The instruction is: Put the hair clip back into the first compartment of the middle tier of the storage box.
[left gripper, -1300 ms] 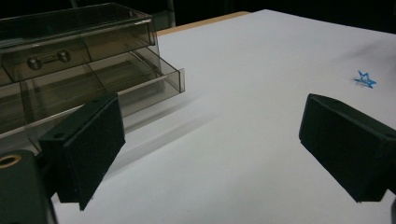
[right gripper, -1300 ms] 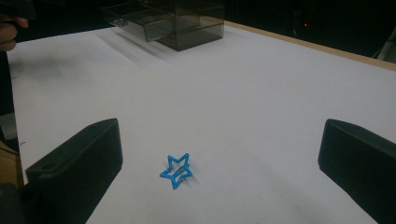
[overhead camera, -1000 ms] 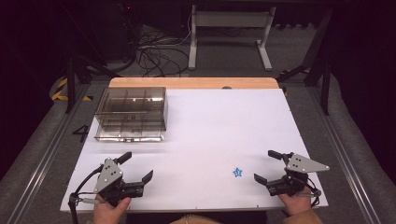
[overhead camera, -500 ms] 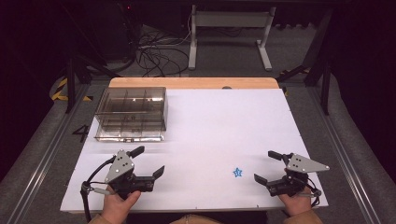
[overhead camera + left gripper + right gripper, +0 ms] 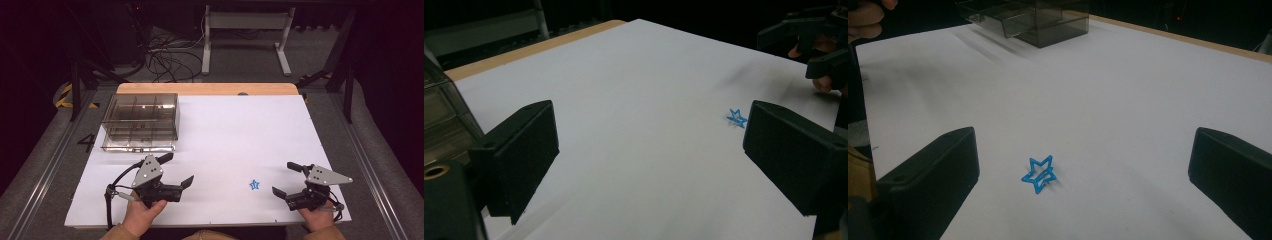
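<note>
Two handheld black two-jaw grippers sit low over the white paper-covered table (image 5: 235,130), both w/ jaws wide apart and nothing between them. Left gripper (image 5: 175,172) is near the front-left edge, angled toward the right; from its own view the small blue star-shaped clip (image 5: 737,118) shows just beside its right jaw, farther off. Right gripper (image 5: 289,179) is at the near right, pointing left, and its view frames that star (image 5: 1040,174) between the jaws on bare paper, so it's prob. lined up for a pick. In the high view the star (image 5: 254,185) lies flat, near the right gripper, well apart from the left one.

Smoky clear plastic compartment box (image 5: 141,121) stands at far left, its dividers visible, compartments look empty though too small to be sure. Likely the star's destination, which would explain the left gripper staying on that side, free to steady the box.

Judgement: approach stage only; no contact w/ the star yet. A thin, flat piece on paper may slide when pinched, so closing squarely across it matters.
</note>
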